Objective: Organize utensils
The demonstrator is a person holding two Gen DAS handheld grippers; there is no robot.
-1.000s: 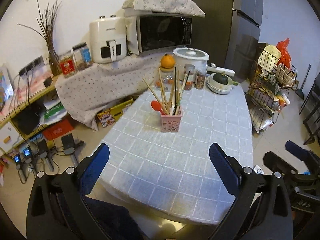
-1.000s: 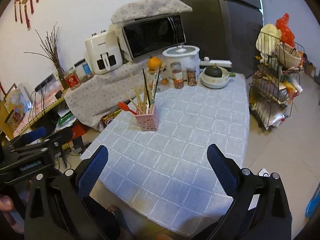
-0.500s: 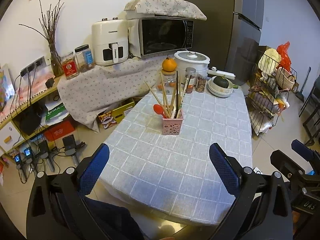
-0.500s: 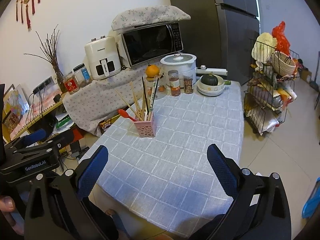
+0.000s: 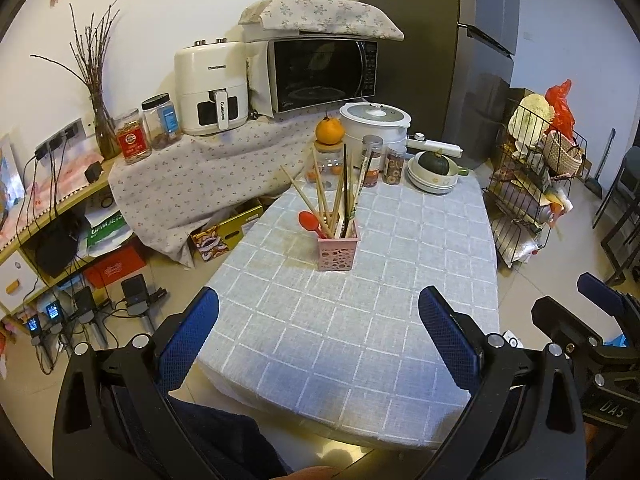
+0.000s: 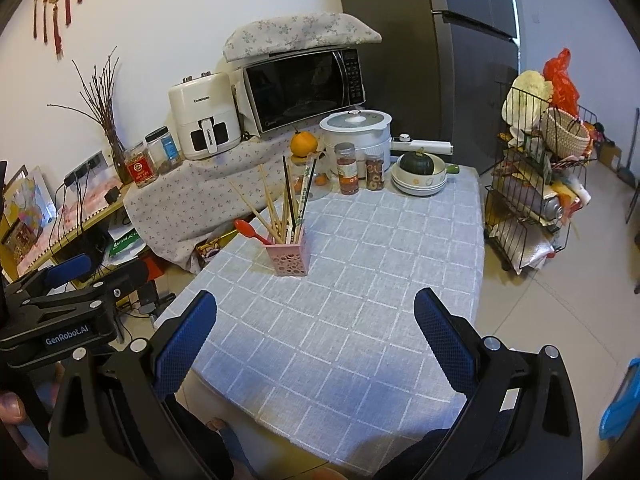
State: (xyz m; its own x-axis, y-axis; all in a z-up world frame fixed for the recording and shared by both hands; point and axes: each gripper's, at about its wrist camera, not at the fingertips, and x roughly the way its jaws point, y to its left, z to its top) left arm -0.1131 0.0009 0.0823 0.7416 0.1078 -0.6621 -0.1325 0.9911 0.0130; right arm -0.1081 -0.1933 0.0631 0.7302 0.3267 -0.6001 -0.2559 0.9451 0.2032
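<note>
The left gripper (image 5: 318,326) hangs over the near edge of the table, its blue-padded fingers (image 5: 188,330) spread wide with nothing between them. The right gripper (image 6: 316,326) is held the same way just beside it, jaws fully apart and empty, also above the near edge.

Beyond both, toward the middle of the tabletop and nearer its left edge, stands a pink perforated utensil holder (image 5: 338,251). Wooden chopsticks (image 5: 320,196) fan up out of it, together with a dark pair, and a red spoon (image 5: 310,222) leans out over its left rim. The table is covered by a grey checked tablecloth (image 5: 372,320).

Along the far edge sit a glass jar with an orange (image 5: 329,131) on its lid, two spice jars (image 5: 372,162), a stack of white bowls (image 5: 434,178) with a dark green squash (image 5: 434,162) on top, and a white rice cooker (image 5: 374,122) behind them.

Past the far left corner, a cloth-draped counter carries a white air fryer (image 5: 211,86) and a microwave (image 5: 320,74). A wire rack (image 5: 532,196) of groceries stands on the floor off the table's right edge.
</note>
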